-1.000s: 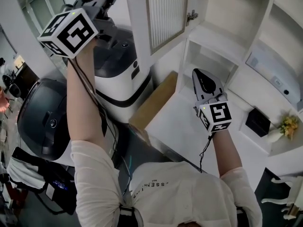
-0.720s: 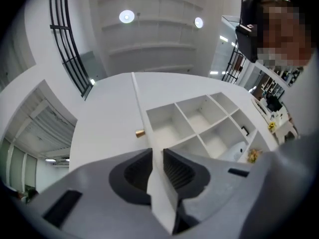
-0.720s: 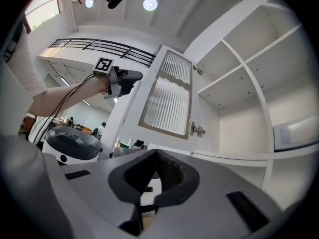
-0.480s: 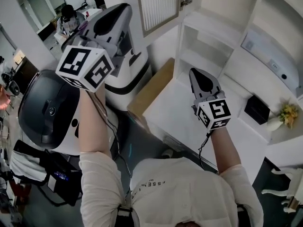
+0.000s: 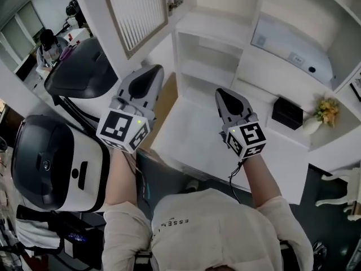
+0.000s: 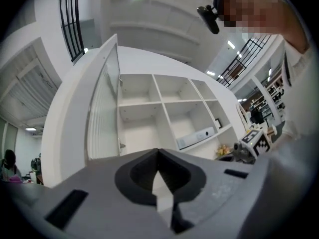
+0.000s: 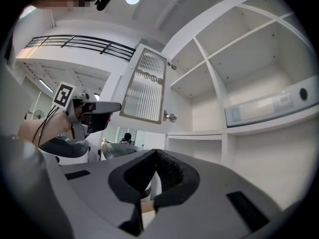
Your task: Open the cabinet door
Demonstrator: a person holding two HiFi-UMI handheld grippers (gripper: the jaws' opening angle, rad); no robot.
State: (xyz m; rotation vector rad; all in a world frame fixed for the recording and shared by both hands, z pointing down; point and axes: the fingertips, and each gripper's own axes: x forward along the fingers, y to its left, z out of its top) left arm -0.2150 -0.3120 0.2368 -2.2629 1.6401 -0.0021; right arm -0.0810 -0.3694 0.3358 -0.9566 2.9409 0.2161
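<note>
Head view shows the left hand-held gripper [image 5: 152,72], its jaws just closed on nothing, and the right hand-held gripper [image 5: 221,93], jaws likewise together and empty, side by side before the white counter [image 5: 192,137], with the ribbed cabinet door [image 5: 135,13] standing open at eleven o'clock.

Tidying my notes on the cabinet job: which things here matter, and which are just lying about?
Job: white cabinet door with ribbed glass panel, open; left gripper, right gripper, both shut.
Lying about: flat grey box; small black box; yellow flowers in white vase; black-and-white machine.
</note>
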